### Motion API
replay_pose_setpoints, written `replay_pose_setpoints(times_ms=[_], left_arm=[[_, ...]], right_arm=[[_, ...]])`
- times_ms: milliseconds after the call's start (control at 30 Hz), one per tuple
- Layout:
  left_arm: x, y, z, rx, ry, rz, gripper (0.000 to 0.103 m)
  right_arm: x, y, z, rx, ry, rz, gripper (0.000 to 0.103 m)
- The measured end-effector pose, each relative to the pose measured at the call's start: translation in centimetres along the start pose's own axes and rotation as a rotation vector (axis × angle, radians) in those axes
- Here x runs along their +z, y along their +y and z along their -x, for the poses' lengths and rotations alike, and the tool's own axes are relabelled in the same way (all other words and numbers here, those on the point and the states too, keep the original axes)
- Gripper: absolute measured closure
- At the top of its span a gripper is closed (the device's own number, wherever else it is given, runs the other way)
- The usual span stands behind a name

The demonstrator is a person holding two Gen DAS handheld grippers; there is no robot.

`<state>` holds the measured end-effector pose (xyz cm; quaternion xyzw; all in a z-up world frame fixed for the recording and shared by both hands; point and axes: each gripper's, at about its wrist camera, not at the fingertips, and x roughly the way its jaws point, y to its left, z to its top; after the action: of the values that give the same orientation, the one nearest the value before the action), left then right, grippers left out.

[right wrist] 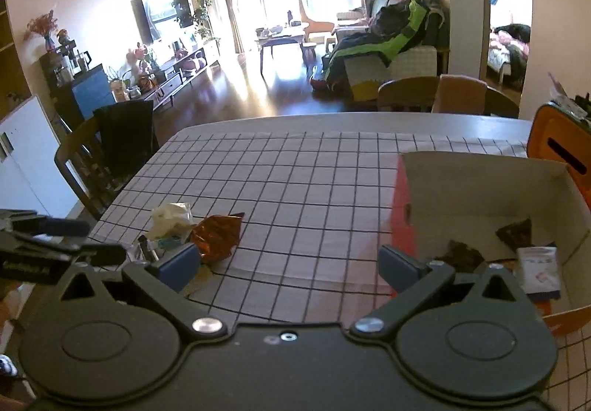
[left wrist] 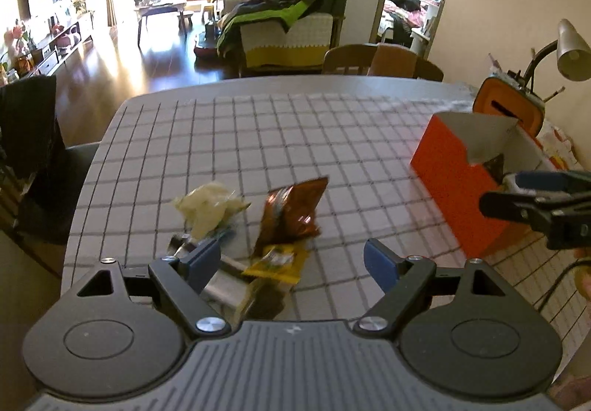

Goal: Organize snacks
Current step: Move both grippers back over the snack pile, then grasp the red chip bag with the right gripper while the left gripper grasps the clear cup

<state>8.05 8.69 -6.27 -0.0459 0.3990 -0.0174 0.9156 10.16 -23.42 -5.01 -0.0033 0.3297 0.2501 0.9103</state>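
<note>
left gripper [left wrist: 291, 257], black with blue pads, hangs with its jaws spread wide and nothing between the pads, right over the loose pile of snacks. nearest it, almost under the jaws, lies a small yellow foil sachet [left wrist: 277, 261] on top of a silvery foil packet [left wrist: 221, 285]; just beyond the sachet stands a crinkled brown-orange foil snack bag [left wrist: 291, 213], and left of that bag a crumpled pale cream wrapper [left wrist: 208, 207]. all rest on the white tablecloth with a black grid [left wrist: 295, 137]. to the right of the pile, well apart, sits the orange cardboard box with a white inside [left wrist: 454, 170], already holding a few dark packets and a white pouch [right wrist: 537, 268]. the right gripper [right wrist: 291, 265] is also spread wide and empty, beside the box's near wall. these packs look light, soft and slippery, likely to crumple or skid, so a pinch on a sealed edge or corner seems safest. printing on the wrappers is too blurred to read.
</note>
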Motion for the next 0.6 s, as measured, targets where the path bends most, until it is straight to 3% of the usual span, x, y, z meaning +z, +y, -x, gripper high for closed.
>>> replay_pose_setpoints(times_ms=[300, 600], left_arm=[[-3.0, 1.4, -1.1, -0.013, 0.026, -0.058, 0.018], [-5.0, 0.7, -3.4, 0.018, 0.027, -0.234, 0.018]], right_arm=[[-0.6, 4.5, -2.5, 0.016, -0.012, 0.082, 0.0], [0.9, 6.2, -8.1, 0.021, 0.132, 0.054, 0.002]])
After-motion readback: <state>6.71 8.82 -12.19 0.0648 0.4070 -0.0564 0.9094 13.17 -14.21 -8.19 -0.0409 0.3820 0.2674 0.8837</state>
